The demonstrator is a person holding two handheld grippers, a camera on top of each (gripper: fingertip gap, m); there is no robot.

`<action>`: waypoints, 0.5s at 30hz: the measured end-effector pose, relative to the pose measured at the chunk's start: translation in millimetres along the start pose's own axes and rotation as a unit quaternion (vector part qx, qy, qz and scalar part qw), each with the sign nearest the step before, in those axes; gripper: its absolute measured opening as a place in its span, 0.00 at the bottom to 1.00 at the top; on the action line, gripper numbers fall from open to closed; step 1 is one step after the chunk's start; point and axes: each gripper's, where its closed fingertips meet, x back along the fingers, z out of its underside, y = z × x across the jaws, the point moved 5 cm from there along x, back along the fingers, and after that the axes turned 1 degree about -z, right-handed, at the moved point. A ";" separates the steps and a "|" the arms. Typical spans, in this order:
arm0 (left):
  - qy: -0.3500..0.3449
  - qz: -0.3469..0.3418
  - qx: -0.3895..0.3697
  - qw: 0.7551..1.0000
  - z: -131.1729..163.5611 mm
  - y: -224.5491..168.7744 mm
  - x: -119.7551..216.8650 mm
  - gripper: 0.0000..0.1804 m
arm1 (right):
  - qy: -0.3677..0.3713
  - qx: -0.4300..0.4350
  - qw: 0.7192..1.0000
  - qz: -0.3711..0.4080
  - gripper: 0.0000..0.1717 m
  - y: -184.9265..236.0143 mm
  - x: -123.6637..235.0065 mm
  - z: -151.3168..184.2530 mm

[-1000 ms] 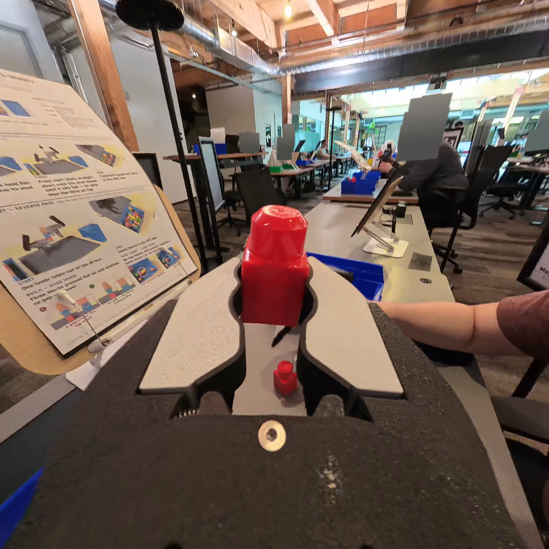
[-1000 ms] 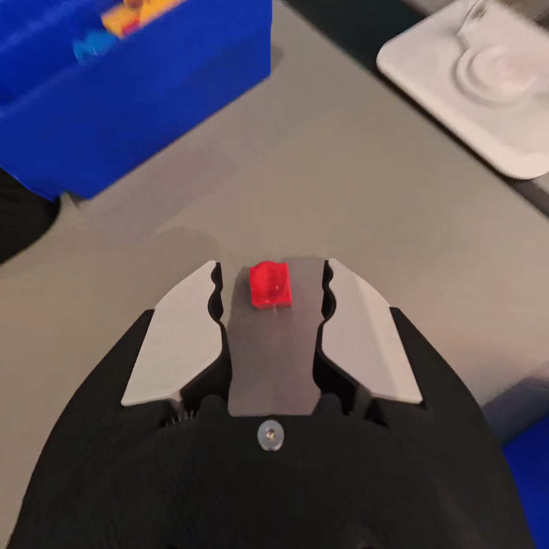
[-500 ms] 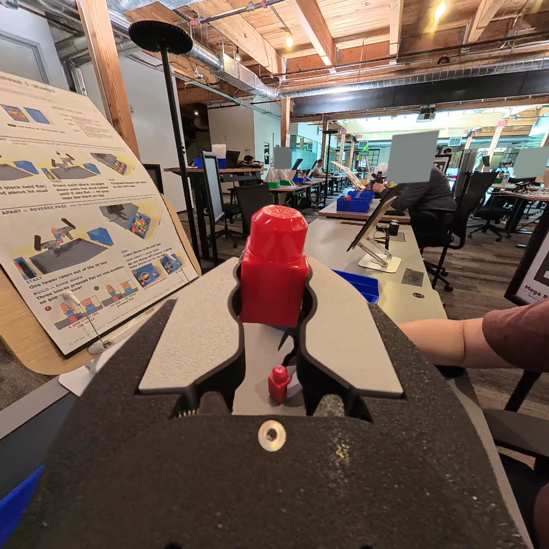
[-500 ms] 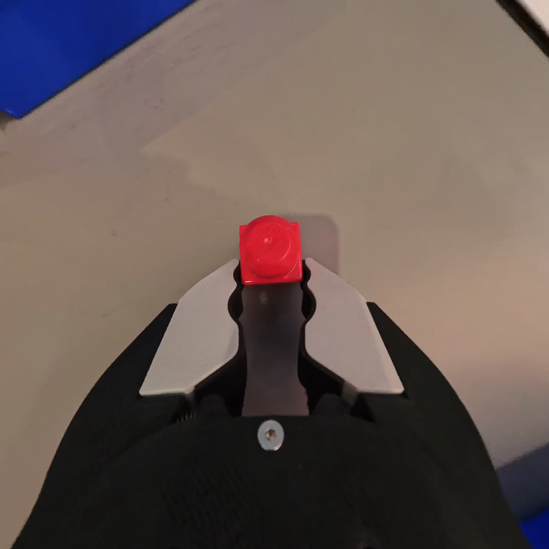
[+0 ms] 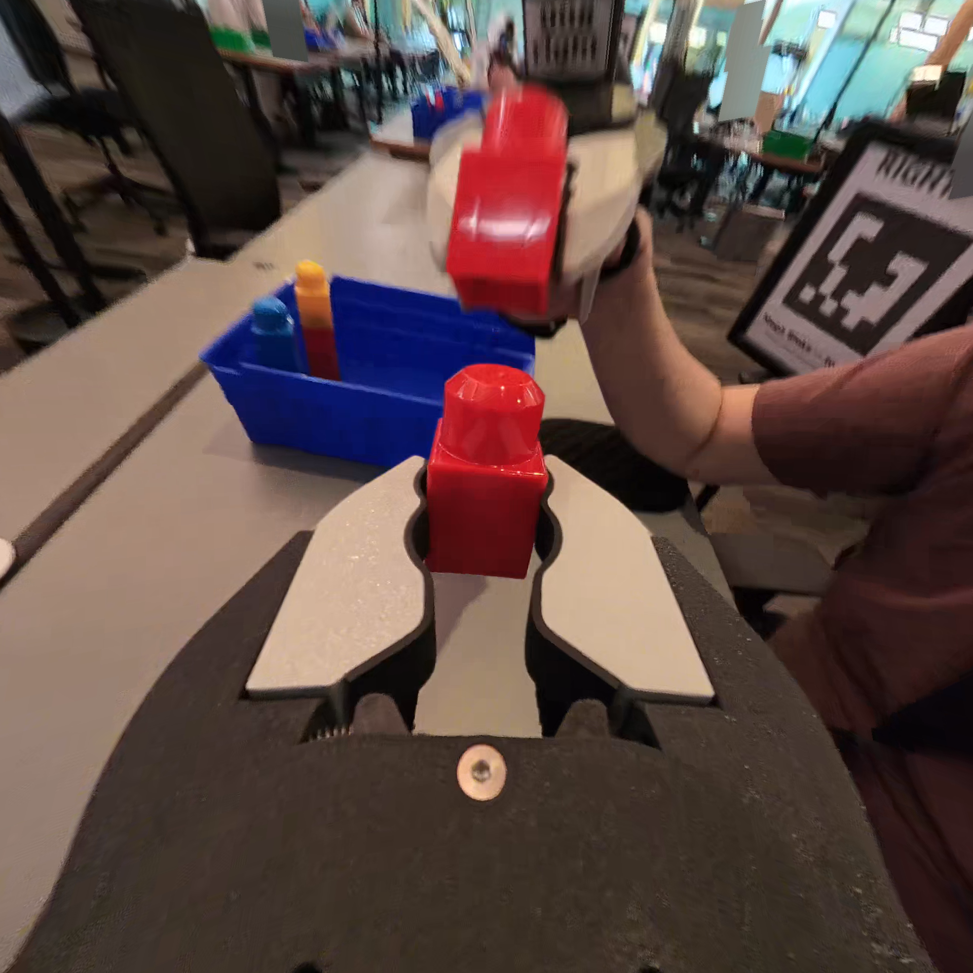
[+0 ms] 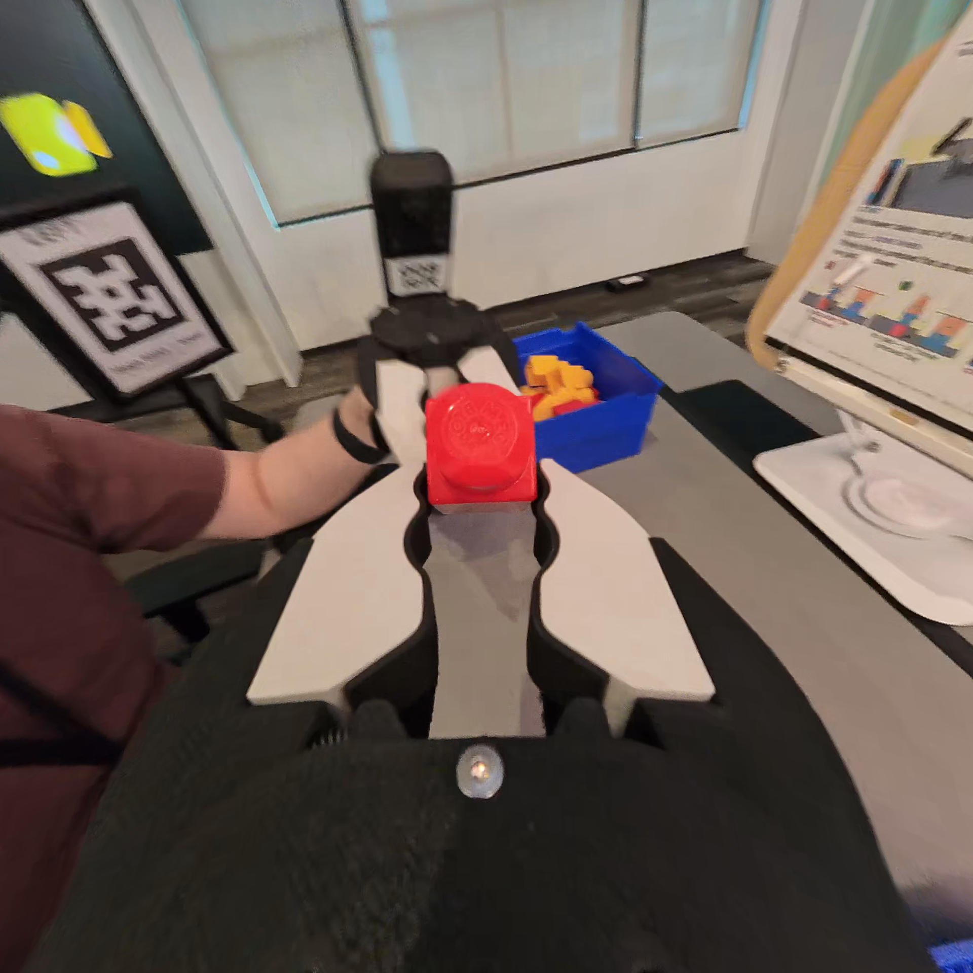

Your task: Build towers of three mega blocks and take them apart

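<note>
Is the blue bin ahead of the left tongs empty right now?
No: in the left wrist view the blue bin holds a blue block and an orange-over-red stack standing upright inside it.

Grey tabletop (image 5: 131,553), a dark seam running along it on the left. A blue bin (image 5: 337,416) sits on it holding upright block towers. In the right wrist view another blue bin (image 6: 600,421) of loose yellow and red blocks rests on the tabletop, and a white stand base (image 6: 869,526) lies to the right, with a dark mat (image 6: 737,416) between them.
</note>
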 end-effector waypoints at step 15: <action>0.117 0.044 0.007 0.992 27.1 -20.4 -33.2 0.20 | 0.182 0.006 0.982 -0.054 0.21 15.2 -28.4 43.2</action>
